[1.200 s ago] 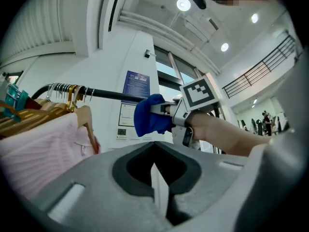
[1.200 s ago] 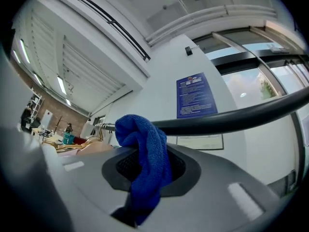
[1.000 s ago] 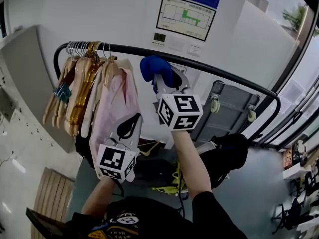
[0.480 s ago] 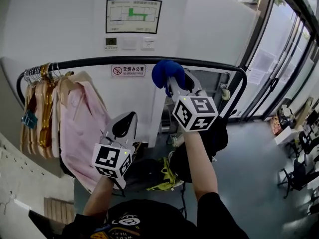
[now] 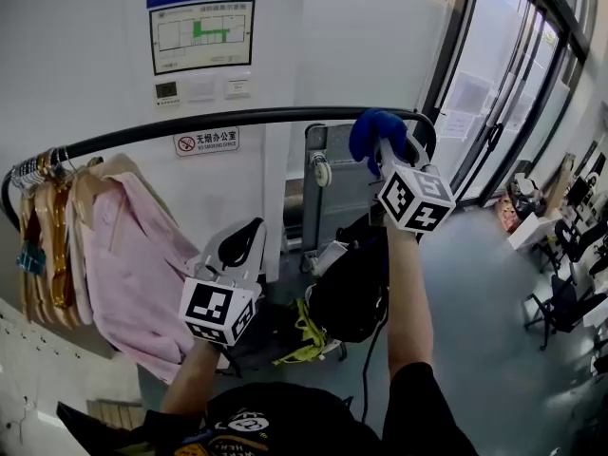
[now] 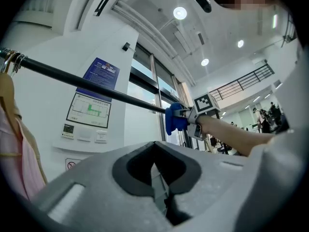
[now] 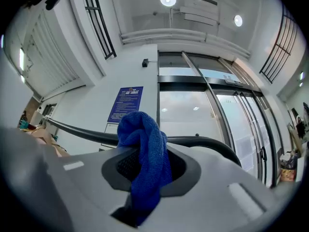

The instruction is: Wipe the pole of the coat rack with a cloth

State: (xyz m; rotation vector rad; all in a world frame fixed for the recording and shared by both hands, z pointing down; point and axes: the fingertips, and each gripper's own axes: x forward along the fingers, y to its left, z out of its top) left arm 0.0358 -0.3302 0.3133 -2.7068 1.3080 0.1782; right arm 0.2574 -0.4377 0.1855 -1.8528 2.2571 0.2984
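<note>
The coat rack's black pole [image 5: 237,119] runs across the head view and bends down at its right end. A blue cloth [image 5: 373,131] is pressed on the pole just before that bend, with my right gripper [image 5: 382,146] shut on it. In the right gripper view the cloth [image 7: 145,153] bulges out of the jaws against the pole [image 7: 82,132]. My left gripper [image 5: 240,234] hangs lower, below the pole's middle and apart from it, shut with nothing in it. The left gripper view shows the pole [image 6: 96,87] and the cloth [image 6: 174,121] ahead of that gripper [image 6: 157,178].
A pink shirt [image 5: 133,255] and wooden hangers [image 5: 47,226] hang at the pole's left end. An upright grey cart [image 5: 332,179] and a black bag [image 5: 351,283] stand under the pole. Glass doors [image 5: 494,84] are to the right, and a white wall with notices [image 5: 201,34] lies behind.
My right gripper has slid the blue cloth rightward along the pole, from near the clothes to the right bend. The head view has turned right. The left gripper has stayed low.
</note>
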